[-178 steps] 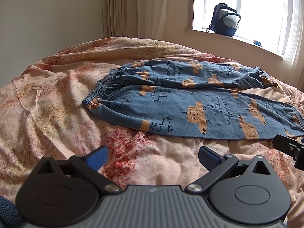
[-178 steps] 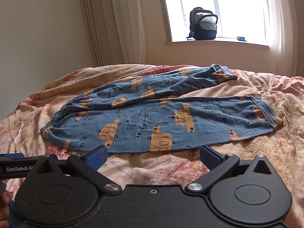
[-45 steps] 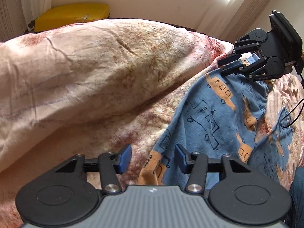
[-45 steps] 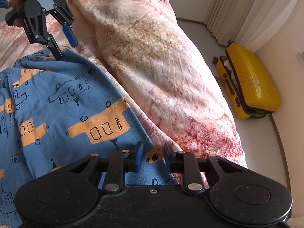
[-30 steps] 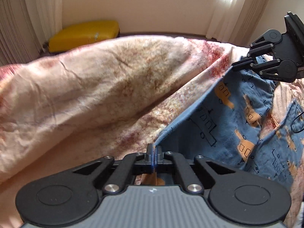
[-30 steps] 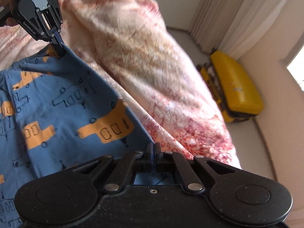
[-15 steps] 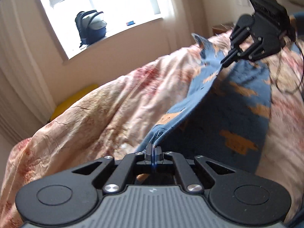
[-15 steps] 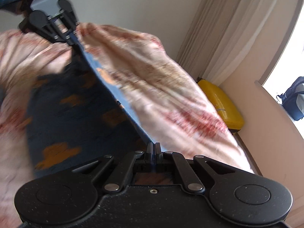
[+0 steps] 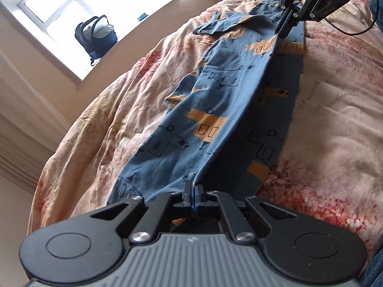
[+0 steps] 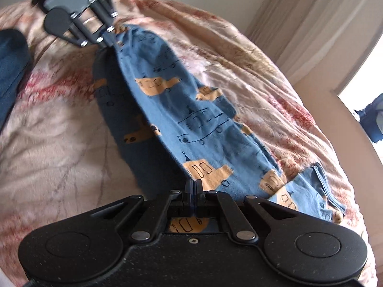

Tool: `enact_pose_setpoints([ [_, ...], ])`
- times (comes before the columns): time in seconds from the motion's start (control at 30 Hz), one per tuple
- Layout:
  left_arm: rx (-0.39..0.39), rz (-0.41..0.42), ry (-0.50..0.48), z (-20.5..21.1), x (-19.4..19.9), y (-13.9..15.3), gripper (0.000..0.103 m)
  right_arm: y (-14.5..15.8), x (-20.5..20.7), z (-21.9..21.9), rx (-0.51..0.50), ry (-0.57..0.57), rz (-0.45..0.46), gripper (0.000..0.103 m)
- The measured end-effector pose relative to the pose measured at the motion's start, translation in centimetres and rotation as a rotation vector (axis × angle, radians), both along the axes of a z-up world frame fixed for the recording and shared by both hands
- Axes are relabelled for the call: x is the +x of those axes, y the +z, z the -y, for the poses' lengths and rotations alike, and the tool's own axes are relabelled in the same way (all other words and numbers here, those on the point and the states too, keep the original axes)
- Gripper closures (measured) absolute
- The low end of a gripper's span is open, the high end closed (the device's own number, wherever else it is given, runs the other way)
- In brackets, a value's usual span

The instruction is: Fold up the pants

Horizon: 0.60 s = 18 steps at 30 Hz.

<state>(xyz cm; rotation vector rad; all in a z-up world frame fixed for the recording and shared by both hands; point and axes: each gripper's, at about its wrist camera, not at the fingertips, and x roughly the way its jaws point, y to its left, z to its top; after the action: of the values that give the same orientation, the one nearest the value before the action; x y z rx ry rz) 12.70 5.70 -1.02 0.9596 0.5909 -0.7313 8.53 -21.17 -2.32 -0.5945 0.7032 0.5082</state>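
Observation:
The blue pants (image 9: 210, 110) with orange print hang stretched between my two grippers above the bed, one leg draped over the other. My left gripper (image 9: 193, 186) is shut on the pants' edge at one end. My right gripper (image 10: 193, 186) is shut on the pants (image 10: 191, 110) at the other end. In the left wrist view the right gripper (image 9: 284, 27) shows at the top right, pinching the taut fold. In the right wrist view the left gripper (image 10: 106, 40) shows at the top left, holding the far end. A loose leg end (image 10: 318, 191) lies on the bed.
A pink floral duvet (image 9: 335, 110) covers the bed under the pants. A dark backpack (image 9: 95, 34) stands on the windowsill. Curtains (image 10: 311, 19) hang beside the window. A dark blue sleeve (image 10: 12, 62) shows at the left edge.
Both grippers closed on the pants' edge about a second ago, lifted it off the bed and swung it over. The fabric now hangs taut between them with one leg over the other.

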Motion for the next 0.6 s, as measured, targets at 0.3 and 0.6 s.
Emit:
enact_pose_setpoints([
  [0.3, 0.034, -0.042, -0.048, -0.9, -1.5, -1.2, 0.103, -0.5, -1.7, -0.4, -0.033, 0.009, -0.046, 0.103],
  [0.6, 0.050, -0.158, -0.015, -0.2, -0.4, -1.7, 0.082, -2.6, -0.6, -0.8, -0.075, -0.045, -0.101, 0.096],
])
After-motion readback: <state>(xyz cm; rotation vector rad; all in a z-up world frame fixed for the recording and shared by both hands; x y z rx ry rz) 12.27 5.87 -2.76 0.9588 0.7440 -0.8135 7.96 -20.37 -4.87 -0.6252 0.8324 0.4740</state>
